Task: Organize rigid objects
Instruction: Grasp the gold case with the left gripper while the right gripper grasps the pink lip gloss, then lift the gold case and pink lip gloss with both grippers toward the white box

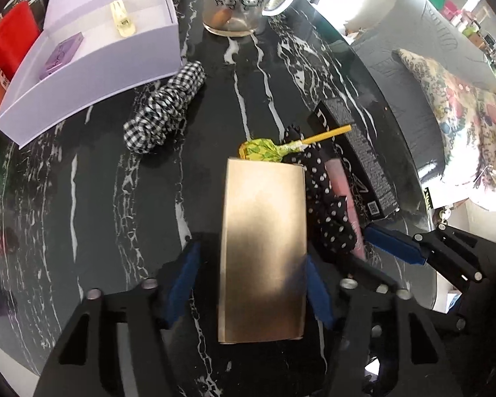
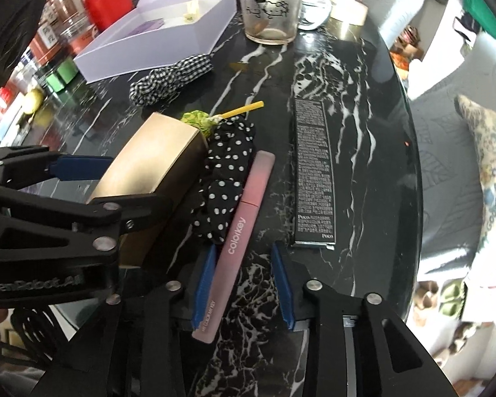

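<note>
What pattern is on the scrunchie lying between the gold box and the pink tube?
Black with white polka dots, clearest in the right wrist view.

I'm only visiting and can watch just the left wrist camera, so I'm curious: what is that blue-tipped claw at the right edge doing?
Observer: That is the right gripper. Its two fingers straddle the near end of a pink tube, open, with a gap on one side.
Operator: What is that tube?
Observer: A slim stick printed "colorkey", lying beside the polka-dot cloth.
Operator: Is the gold thing flat?
Observer: No, the gold box is deep; a shaded side wall shows here.
</note>
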The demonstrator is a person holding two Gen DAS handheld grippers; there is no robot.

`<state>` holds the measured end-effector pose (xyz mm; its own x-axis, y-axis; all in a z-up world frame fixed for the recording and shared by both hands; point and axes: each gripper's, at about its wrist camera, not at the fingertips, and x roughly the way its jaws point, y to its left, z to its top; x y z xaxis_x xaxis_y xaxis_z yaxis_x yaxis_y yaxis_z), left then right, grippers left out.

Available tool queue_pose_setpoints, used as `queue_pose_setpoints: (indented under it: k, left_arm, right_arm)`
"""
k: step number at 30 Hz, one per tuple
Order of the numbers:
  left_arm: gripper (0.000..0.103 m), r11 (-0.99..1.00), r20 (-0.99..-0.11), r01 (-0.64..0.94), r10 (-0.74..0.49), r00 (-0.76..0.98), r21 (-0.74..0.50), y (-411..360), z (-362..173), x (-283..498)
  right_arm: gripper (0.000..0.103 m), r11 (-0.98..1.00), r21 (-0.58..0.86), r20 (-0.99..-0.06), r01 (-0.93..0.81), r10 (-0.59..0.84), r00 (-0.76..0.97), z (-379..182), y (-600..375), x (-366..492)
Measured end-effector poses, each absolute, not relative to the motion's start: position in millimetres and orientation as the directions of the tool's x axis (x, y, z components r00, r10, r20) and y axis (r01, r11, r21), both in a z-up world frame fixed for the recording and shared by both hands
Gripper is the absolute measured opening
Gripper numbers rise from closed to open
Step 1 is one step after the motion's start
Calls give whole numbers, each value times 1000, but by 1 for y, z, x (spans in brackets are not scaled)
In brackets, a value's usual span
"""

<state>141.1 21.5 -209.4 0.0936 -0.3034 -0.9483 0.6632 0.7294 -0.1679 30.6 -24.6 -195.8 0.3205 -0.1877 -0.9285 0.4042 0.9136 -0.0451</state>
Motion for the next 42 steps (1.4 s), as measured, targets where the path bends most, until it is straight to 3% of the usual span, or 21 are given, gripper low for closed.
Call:
queue_pose_setpoints:
  k: [2,8,24,42]
  left_arm:
    - [48,719,-950,679,-294,107,-146,20,-209,141]
    - [44,709,-949,692,-294,112,-137,19,-207,140]
    - [43,715,-947,667,-318,46,-208,27,-189,127]
    - [43,705,-912,683,-384,142,-191,23,-105,110]
  right_arm:
    - [18,899,-33,-930,438,-188,316,-195,-28,30]
    - [13,881,8,-932,472,-165,322,-194,-34,22]
    - [13,847,87,-935,525,-113,337,-182,-39,-4]
    - [13,838,161,-875,522,-124,468,-110,-40,-29]
